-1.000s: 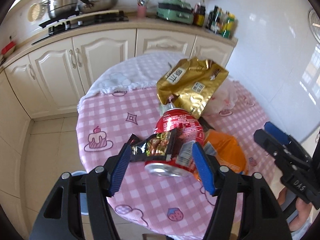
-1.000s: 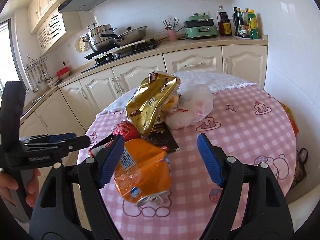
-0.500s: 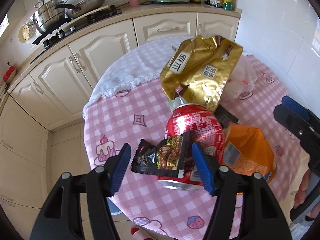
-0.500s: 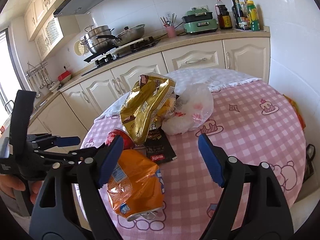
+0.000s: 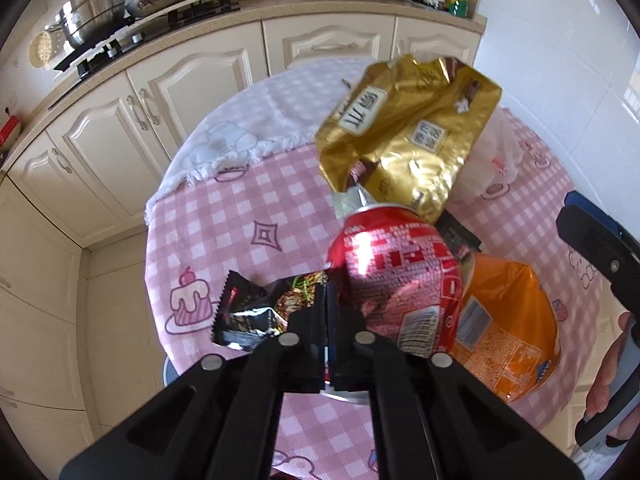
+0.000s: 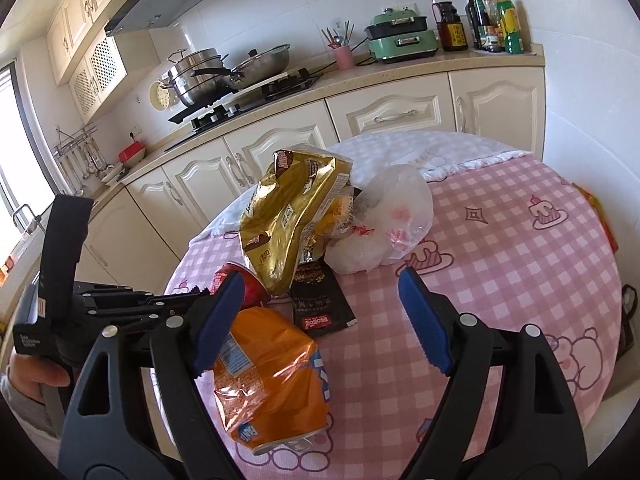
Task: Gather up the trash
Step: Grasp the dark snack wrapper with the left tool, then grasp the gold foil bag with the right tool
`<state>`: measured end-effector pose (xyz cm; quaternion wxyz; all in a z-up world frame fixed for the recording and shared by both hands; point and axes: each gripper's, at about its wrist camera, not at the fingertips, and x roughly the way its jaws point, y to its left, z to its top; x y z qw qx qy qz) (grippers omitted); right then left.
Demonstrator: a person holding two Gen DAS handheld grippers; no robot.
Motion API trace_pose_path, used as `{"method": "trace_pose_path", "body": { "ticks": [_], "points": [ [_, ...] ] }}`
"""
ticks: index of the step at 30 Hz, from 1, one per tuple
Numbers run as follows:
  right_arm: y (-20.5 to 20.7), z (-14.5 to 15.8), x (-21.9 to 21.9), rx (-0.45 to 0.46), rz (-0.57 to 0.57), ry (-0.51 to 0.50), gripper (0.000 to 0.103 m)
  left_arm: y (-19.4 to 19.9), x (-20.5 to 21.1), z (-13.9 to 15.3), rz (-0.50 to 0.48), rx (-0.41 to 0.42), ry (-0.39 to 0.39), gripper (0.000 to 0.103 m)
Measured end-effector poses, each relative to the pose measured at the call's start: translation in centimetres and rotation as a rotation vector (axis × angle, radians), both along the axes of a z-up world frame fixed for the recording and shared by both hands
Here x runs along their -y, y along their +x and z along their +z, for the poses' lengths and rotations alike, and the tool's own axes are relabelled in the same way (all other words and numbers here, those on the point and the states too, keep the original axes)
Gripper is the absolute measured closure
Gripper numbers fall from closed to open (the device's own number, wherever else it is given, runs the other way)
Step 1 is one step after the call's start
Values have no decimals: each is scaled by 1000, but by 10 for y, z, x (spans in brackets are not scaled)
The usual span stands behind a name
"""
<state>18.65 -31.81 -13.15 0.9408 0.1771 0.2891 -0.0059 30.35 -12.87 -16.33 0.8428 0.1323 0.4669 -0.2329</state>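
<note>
Pink checkered desk [image 5: 248, 216] in kitchen; left tool [image 5: 326, 320] just snapped closed, pinching black snack wrapper [image 5: 256, 312] beside red can [image 5: 396, 276]; right tool [image 6: 320, 320] open over orange can [image 6: 272, 380].

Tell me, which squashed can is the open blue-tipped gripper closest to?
The orange can, just under the right gripper. The red can lies farther back.

A round desk [image 6: 520, 264] under a pink checked cloth fills the middle. From nine to one o'clock runs a beige counter [image 6: 400, 70] over cream cabinets [image 6: 388, 116], with a black hob [image 6: 248, 98] bearing steel pots [image 6: 200, 78]. White tiled walls [image 6: 580, 20] close the right; a bright window [image 6: 12, 128] sits at nine o'clock. Pale floor tiles [image 5: 116, 320] lie below.
</note>
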Motion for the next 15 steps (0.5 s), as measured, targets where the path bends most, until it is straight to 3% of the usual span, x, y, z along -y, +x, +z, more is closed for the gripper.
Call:
{"method": "trace_pose_path", "body": {
  "ticks": [8, 15],
  "points": [
    [15, 6, -4, 1, 30, 5, 25, 10, -32, 28, 99, 68, -159, 103],
    [53, 10, 3, -33, 29, 41, 25, 19, -49, 54, 169, 129, -294, 103]
  ]
}}
